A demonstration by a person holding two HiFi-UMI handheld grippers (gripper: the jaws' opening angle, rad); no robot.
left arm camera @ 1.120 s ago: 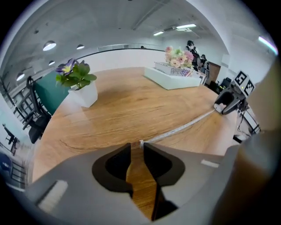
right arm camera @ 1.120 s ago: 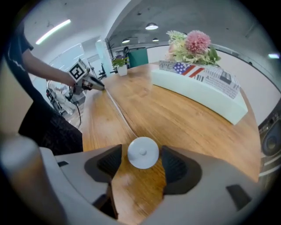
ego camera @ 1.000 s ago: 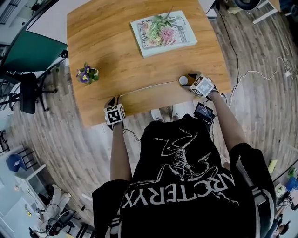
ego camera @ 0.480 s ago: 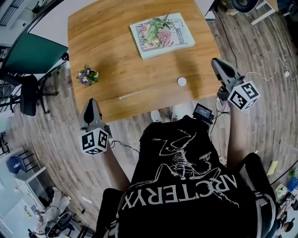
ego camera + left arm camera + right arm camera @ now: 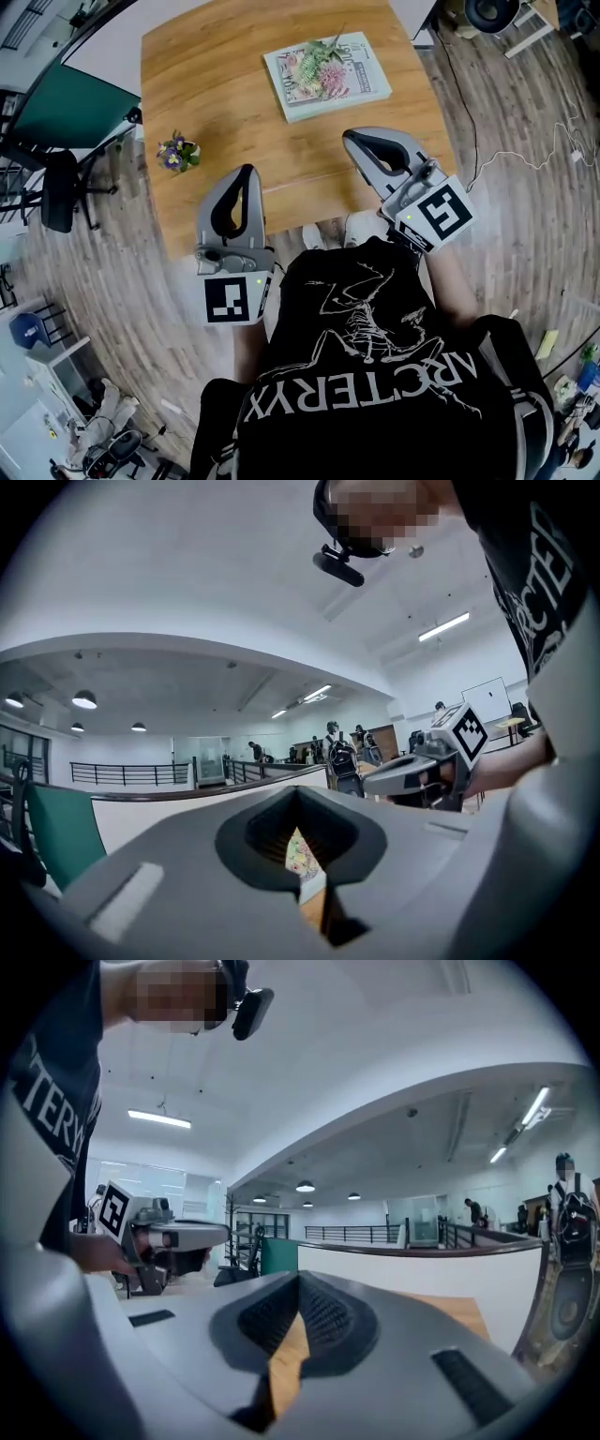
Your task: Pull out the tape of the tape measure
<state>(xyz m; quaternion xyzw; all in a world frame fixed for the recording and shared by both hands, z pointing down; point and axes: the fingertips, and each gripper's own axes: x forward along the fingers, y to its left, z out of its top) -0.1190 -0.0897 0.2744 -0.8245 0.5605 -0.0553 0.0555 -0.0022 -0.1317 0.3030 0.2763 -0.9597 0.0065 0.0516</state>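
Both grippers are lifted high off the wooden table [image 5: 216,84], close to the head camera, and point about level. My left gripper [image 5: 246,171] is shut with nothing between its jaws; in the left gripper view its tips [image 5: 298,791] meet. My right gripper [image 5: 349,137] is also shut and empty, with its tips [image 5: 300,1279] together in the right gripper view. A thin pale strip, the pulled-out tape [image 5: 305,180], lies on the table between them near the front edge. The tape measure's case is hidden behind the right gripper.
A flower-printed book [image 5: 326,73] lies at the back of the table and a small pot of purple flowers [image 5: 176,150] stands at its left edge. A black chair [image 5: 56,187] and a green panel [image 5: 66,108] stand left of the table. Cables run over the floor at right [image 5: 525,150].
Both grippers left the tape end and the white case on the table, rose towards the head camera and tipped from pointing down to about level. The case is now covered by the right gripper.
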